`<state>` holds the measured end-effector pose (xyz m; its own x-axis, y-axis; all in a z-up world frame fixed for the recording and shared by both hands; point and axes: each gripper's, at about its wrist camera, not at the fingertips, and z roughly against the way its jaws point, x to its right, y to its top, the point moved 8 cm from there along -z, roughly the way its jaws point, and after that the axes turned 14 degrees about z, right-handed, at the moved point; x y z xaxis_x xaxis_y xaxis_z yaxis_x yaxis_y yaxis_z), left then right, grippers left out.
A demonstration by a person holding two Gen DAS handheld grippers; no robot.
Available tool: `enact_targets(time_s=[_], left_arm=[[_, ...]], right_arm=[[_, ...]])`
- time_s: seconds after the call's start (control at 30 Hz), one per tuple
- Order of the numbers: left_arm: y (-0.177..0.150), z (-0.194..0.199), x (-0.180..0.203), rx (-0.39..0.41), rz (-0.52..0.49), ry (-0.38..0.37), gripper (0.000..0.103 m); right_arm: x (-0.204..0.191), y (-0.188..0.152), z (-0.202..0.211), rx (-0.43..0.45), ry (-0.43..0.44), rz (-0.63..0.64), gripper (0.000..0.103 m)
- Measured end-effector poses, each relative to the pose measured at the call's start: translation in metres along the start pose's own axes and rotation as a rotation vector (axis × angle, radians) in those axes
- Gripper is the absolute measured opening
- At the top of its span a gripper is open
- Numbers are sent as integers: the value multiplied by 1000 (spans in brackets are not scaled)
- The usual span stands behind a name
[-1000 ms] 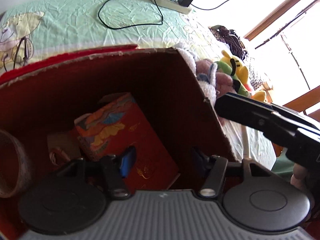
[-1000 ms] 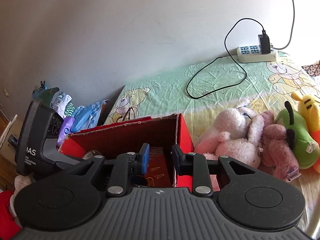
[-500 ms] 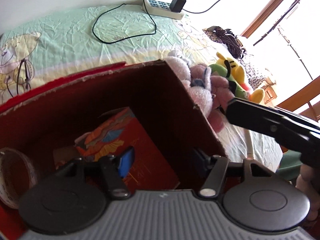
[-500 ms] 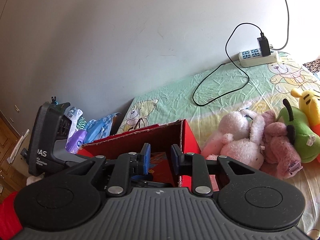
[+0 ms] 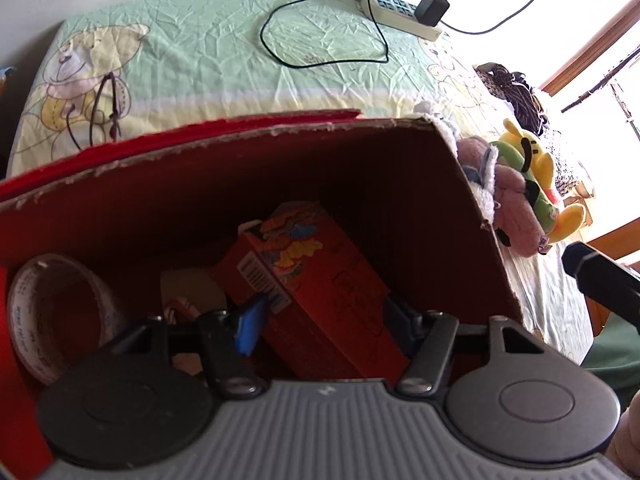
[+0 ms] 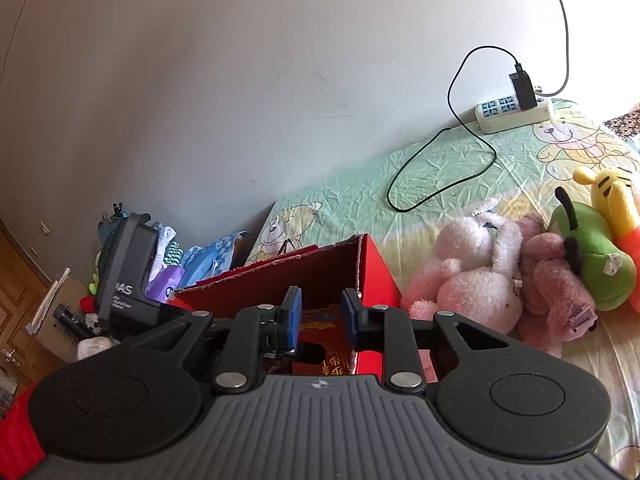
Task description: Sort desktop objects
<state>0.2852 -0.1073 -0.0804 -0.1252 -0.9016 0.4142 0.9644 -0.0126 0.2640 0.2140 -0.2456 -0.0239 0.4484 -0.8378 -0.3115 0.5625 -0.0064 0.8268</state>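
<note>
One carton (image 5: 320,292) between the left gripper's (image 5: 324,320) wide-spread fingers.
Its long axis runs away from the gripper, printed end farthest; right gripper (image 6: 319,316) narrowly parted, empty.

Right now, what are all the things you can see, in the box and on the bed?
Cardboard box: 1, red outside, brown inside, open, on the bed.
Carton: 1, orange-red with colourful print, leaning inside the box.
Tape roll: 1, whitish, on edge at the box's left side.
Small card: 1, beige, in the box behind the carton; details unclear.
Bed sheet: 1, pale green and yellow with bear prints.
Power strip: 1, white, by the wall, black charger plugged in.
Cable: 1, black, looped on the sheet.
Plush toys: several, white, pink, green, yellow, right of the box.
Left tongs: open, straddling the carton.
Right tongs: open, holding nothing, above the box's edge.
</note>
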Motion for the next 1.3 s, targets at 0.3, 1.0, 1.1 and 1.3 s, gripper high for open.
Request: enact_targets(time_s=[0.3, 1.0, 1.1, 1.3], left_arm=[[3, -23, 31, -37, -123, 53, 66], [3, 5, -19, 44, -23, 190, 53], [2, 5, -25, 56, -48, 246, 50], [-5, -3, -39, 40, -67, 338, 49]], right_arm=[[-1, -1, 7, 21, 18, 2, 26], [9, -2, 15, 42, 20, -12, 25], [3, -2, 13, 38, 34, 3, 25], [-4, -6, 12, 27, 48, 20, 25]])
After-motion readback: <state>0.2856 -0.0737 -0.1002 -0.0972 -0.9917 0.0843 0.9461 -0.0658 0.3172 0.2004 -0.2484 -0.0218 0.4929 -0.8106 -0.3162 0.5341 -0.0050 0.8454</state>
